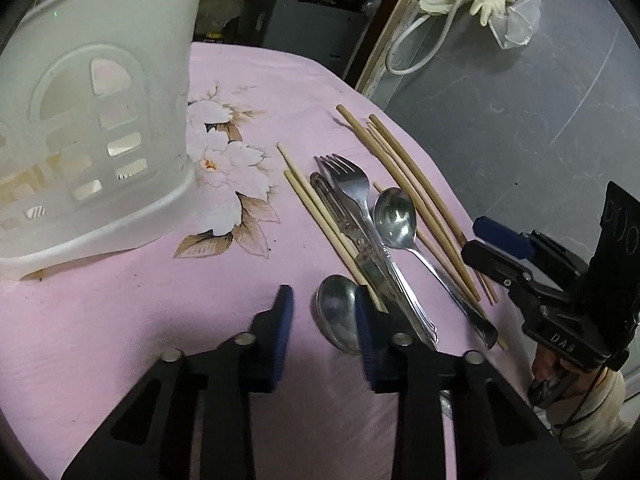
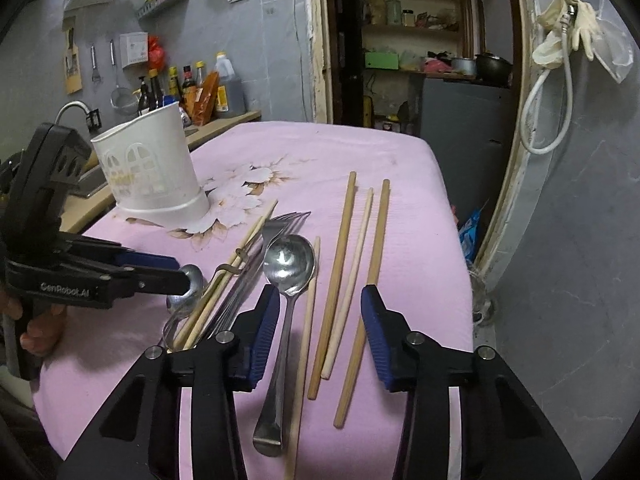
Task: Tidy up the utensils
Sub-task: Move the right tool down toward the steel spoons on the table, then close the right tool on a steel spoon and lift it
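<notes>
One white holder (image 2: 150, 176) stands upright.

Pink cloth (image 1: 160, 300) with white blossoms — white holder (image 1: 80, 120), tan chopsticks (image 2: 340, 280), silver spoon (image 2: 288, 268)

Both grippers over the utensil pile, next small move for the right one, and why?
Probably lower the right gripper and close on the chopsticks lying between its open fingers. They lie flat on the pink cloth, untouched, and the white holder stands upright, ready to take them.
</notes>
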{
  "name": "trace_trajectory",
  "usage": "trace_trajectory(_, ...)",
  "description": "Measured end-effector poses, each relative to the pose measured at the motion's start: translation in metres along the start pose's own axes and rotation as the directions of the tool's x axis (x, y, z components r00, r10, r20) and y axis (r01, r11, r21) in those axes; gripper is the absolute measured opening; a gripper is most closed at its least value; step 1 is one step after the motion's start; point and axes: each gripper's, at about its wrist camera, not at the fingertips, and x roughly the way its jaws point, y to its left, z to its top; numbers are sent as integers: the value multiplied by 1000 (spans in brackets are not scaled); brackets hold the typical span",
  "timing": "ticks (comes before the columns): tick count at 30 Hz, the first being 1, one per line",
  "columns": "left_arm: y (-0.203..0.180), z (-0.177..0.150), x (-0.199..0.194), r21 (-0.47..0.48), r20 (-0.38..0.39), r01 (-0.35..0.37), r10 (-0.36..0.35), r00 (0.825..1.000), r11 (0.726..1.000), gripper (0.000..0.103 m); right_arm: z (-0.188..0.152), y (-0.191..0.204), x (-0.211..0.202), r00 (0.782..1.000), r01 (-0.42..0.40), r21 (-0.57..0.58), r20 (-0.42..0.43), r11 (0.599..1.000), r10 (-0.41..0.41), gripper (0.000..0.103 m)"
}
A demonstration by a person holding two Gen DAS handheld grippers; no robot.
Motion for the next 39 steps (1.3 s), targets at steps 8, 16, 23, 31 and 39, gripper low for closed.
trace_trajectory(8,-2,2,-1,0,-19,20,-20,1000,1000,6,7,9,18,998,-10,-26,-62,1000,8,36)
trace_trajectory(16,-4,4,-8,-19,65,-18,20,998,1000,2,14,26,41,990,55,-152,-119,987,-74,36)
trace_trajectory(23,8,-1,-20,-79,115,-73,82,990,994,2,19,46,56,985,73,-253,-132,965,-109,36)
trace_trajectory(31,17,-3,-22,-119,116,-37,51,992,992,2,24,48,75,979,106,-289,-137,951,-151,37)
trace_trajectory(39,3,-6,-49,-53,249,-36,48,967,998,1,23,55,64,992,44,-287,-99,957,-76,6)
